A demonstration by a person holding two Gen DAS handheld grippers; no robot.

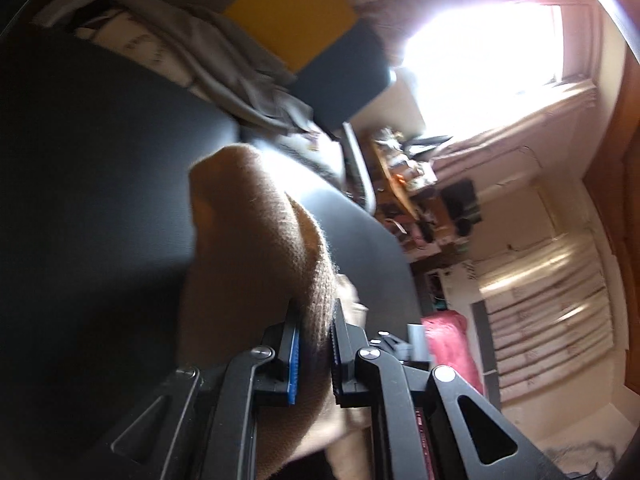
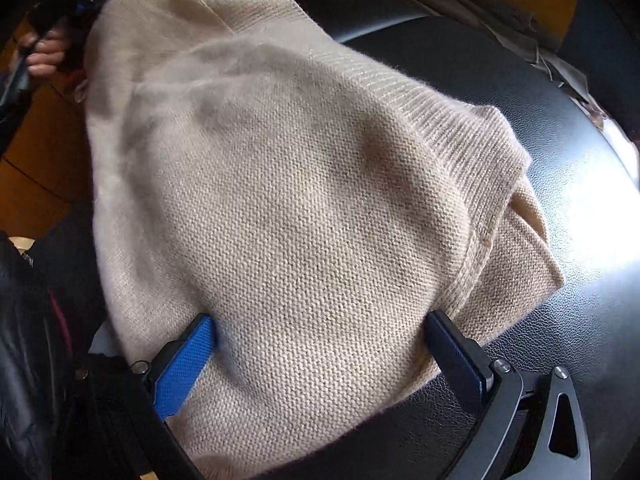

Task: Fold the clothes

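So the cream-beige knitted sweater (image 2: 304, 208) with ribbed edges is lying bunched up on a black leather-look table (image 2: 560, 184), taking up most of the right wrist view. The left gripper (image 1: 314, 344) has its jaws clamped tight on a fold of that knit, and the fabric rises out of them in a fuzzy hump with the dark table surface behind it. From the other camera you can see that gripper at the top left corner, with a hand (image 2: 44, 54) wrapped round its handle, pinching the far end of the sweater.

The right gripper (image 2: 320, 356) has its jaws spread wide, one blue pad (image 2: 184, 364) on either side of the near part of the sweater, pointing steeply down at it. The fabric sits between the pads but they aren't squeezing it.

Grey crumpled cloth (image 1: 224, 60) and a yellow panel (image 1: 292, 20) sit past the table's far edge.
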